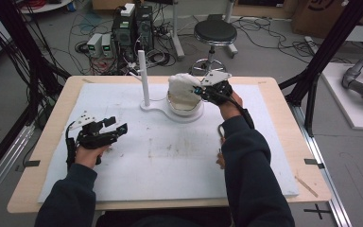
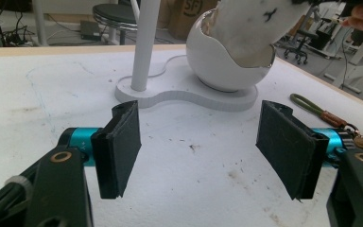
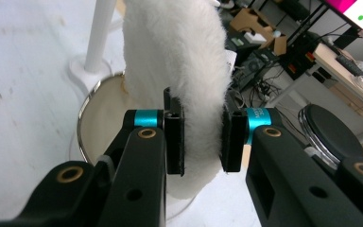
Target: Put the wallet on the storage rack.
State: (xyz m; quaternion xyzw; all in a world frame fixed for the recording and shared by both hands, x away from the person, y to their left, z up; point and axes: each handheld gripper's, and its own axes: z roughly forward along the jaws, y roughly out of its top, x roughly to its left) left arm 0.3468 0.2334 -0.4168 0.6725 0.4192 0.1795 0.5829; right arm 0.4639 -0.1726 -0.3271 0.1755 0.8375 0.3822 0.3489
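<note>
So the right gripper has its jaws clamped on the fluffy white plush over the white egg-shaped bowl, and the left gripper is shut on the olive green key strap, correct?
Not quite. The left gripper is open and holds nothing; the left gripper view shows its jaws standing apart over the bare white mat, with the olive green key strap lying off to the side. The rest stands: the right gripper is clamped on the fluffy white plush over the white egg-shaped bowl.

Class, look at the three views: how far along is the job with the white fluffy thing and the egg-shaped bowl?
Done: the right gripper has pinched the fluffy thing. In hand: it hangs over the bowl, lower end inside. Whether it is going in or coming out cannot be told. Left: finishing that move. The left gripper stands open, holding nothing; keys lie untouched.
</note>
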